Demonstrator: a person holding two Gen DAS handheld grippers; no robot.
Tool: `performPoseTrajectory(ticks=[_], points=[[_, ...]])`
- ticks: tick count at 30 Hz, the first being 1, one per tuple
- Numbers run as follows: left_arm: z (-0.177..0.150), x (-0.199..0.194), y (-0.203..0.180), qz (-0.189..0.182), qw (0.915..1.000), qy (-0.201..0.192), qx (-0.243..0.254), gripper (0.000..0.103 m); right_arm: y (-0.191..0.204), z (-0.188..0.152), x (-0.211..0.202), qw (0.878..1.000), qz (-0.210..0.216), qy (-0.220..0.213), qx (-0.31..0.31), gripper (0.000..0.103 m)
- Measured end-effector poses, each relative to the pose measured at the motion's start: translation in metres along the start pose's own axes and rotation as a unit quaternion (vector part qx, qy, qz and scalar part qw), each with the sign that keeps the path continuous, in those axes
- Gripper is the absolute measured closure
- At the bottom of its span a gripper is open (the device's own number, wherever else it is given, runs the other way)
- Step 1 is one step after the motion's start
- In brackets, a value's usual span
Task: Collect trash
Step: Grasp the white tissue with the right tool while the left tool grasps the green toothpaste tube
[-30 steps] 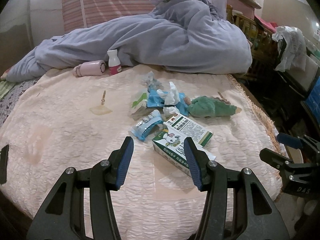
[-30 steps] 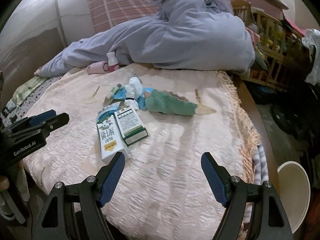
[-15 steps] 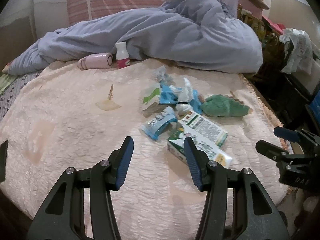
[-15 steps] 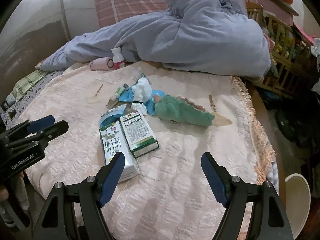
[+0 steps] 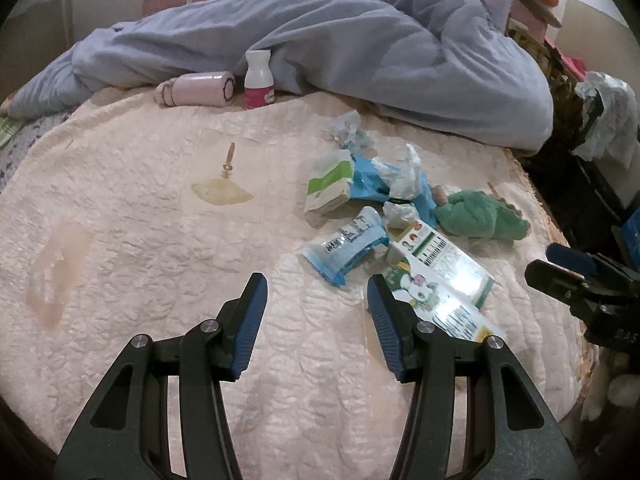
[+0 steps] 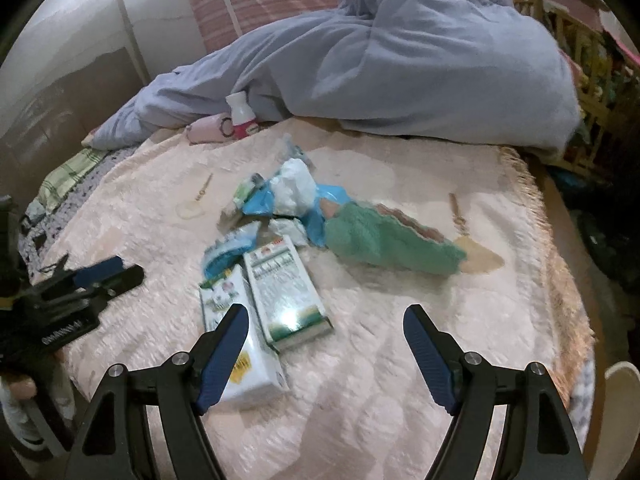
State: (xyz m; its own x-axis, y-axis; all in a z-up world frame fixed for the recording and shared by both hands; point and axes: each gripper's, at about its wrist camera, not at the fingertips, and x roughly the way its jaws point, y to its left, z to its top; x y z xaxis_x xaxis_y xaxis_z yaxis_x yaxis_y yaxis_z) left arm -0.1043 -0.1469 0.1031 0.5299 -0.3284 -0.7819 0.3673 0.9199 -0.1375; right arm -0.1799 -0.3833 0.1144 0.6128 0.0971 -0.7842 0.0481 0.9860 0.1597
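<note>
- Left wrist view: left gripper [image 5: 316, 294] sat low centre, jaws partly apart, nothing between the pads, only pink bedspread [image 5: 132, 248] in the gap.
- Trash pile lay up and right of the jaws, centre-right of frame: blue wrapper [image 5: 346, 246] just beyond the right finger's tip, two milk cartons [image 5: 442, 284] side by side, the nearer one partly hidden behind that finger.
- Further up: green-and-white pack [image 5: 328, 188], blue plastic bag [image 5: 370, 184], crumpled white tissue [image 5: 404, 172], a smaller crumpled wad [image 5: 346, 130] above them.
- Green plush toy [image 5: 478, 218] lay right of the pile, touching it.
- Pink roll [image 5: 196, 88] and small white bottle [image 5: 258, 80] stood upper centre against the grey-blue duvet [image 5: 360, 40].
- Right gripper [image 5: 568, 270] poked in at right edge, cut off by the frame.
- Print on the cartons too small to read.
- Right wrist view: right gripper [image 6: 324, 320] low centre, jaws wide apart, empty.
- The white carton [image 6: 234, 320] lay under and behind the left finger, partly covered by it; the green-edged carton [image 6: 284, 292] lay in the gap nearer that finger, not touched by the pads.
- Rest of the pile sat above, mid frame, motion-blurred; single items hard to separate.
- Plush toy [image 6: 384, 240] stretched right of the pile.
- Left gripper [image 6: 106, 274] showed at left edge, its jaw gap not readable here.
- White bowl-like rim [image 6: 618, 400] cut off at lower right.
</note>
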Motion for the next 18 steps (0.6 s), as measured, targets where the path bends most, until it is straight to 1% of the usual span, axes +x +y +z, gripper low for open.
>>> performPoseTrajectory(ticks=[3,5,6,7,10,15,18], points=[[0.004,0.007,0.003,0.000,1.0000,0.001,-0.003,0.052,0.010,0.012,0.010,1.000,0.028,-0.005,-0.013,0.026],[0.006,0.009,0.004,0.001,1.0000,0.000,-0.003,0.052,0.018,0.022,0.020,0.999,0.034,-0.006,-0.026,0.026],[0.007,0.010,0.005,0.001,1.0000,0.000,-0.003,0.052,0.022,0.027,0.025,0.999,0.036,-0.007,-0.033,0.029],[0.009,0.012,0.006,0.002,1.0000,0.001,-0.002,0.052,0.027,0.032,0.031,0.998,0.038,-0.005,-0.040,0.034],[0.013,0.016,0.011,0.004,1.0000,0.002,-0.002,0.052,0.038,0.047,0.057,0.998,0.037,0.011,-0.058,0.043],[0.021,0.022,0.018,-0.002,1.0000,0.004,-0.009,0.052,0.038,0.067,0.096,0.997,0.034,0.028,-0.059,0.050],[0.028,0.029,0.019,-0.006,0.9999,0.006,-0.012,0.052,0.035,0.077,0.117,0.997,0.040,0.039,-0.055,0.053]])
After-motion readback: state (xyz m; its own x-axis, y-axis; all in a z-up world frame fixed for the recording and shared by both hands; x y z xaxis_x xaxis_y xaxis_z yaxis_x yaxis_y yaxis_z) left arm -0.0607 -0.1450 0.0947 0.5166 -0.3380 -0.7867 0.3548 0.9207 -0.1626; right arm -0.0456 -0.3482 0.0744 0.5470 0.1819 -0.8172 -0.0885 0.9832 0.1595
